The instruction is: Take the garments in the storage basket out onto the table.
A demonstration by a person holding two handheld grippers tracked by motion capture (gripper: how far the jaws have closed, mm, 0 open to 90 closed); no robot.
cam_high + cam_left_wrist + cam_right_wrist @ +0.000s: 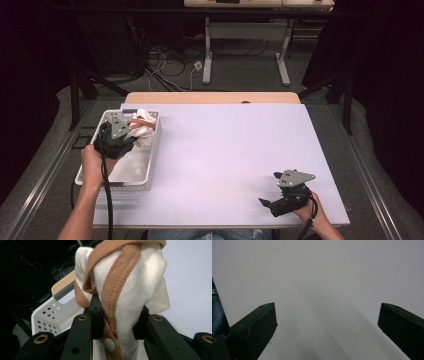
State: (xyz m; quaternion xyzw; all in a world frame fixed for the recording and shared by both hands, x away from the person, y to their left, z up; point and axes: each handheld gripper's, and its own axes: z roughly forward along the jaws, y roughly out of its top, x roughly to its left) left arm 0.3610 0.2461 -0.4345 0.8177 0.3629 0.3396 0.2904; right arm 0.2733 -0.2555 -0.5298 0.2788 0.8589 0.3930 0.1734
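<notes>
garment [130, 290] top cropped, basket [50, 315] partly hidden

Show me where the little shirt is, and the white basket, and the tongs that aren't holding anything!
little shirt [132, 290], left gripper view, on its cream cloth beside the orange trim.
white basket [150, 165], high view, on its right wall.
right tongs [272, 190], high view, midway between the open fingertips.

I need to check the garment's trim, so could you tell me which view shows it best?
The left gripper view: the cream garment with orange trim sits close up, pinched between the fingers. The high view shows it small, over the basket.
</notes>
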